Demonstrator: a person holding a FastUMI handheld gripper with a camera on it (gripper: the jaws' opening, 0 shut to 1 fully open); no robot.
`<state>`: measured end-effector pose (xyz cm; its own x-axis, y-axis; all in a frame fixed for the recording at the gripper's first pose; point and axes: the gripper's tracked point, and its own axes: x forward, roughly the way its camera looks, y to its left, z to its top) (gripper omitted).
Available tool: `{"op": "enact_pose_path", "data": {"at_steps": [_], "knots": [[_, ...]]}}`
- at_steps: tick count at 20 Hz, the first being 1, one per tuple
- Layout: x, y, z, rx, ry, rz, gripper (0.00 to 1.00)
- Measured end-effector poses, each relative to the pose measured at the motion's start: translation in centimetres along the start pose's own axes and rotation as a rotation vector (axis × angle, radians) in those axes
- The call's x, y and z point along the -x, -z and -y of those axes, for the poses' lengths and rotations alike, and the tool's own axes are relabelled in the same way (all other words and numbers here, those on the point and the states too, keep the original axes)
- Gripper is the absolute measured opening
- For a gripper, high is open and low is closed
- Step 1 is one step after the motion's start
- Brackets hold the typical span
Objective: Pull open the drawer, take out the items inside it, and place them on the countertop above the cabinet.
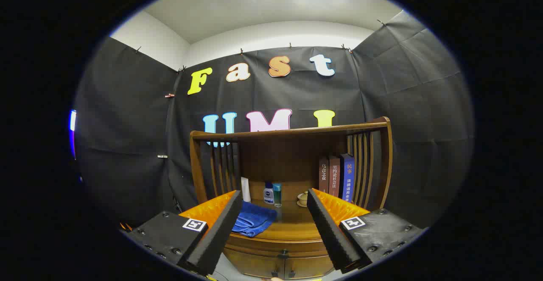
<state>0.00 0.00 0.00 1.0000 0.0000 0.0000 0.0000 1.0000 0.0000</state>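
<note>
Wooden cabinet (292, 230) facing tongs (274, 207), drawer (275, 264) closed — tongs spread, empty

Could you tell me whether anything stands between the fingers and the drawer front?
Nothing visible does. The gripper is open and empty, its fingers spread wide, and the drawer front with its small handle lies just ahead and below them. The blue cloth lies higher, on the countertop.

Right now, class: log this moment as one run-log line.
gripper: open, empty, before cabinet | drawer: closed | blue cloth: on countertop | step: reach drawer handle
</note>
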Motion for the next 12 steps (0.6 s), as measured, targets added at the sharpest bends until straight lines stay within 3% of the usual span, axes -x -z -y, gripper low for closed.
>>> {"op": "enact_pose_path", "data": {"at_steps": [12], "knots": [[0.92,-0.52,0.1,-0.003,-0.015,0.007,0.99]]}}
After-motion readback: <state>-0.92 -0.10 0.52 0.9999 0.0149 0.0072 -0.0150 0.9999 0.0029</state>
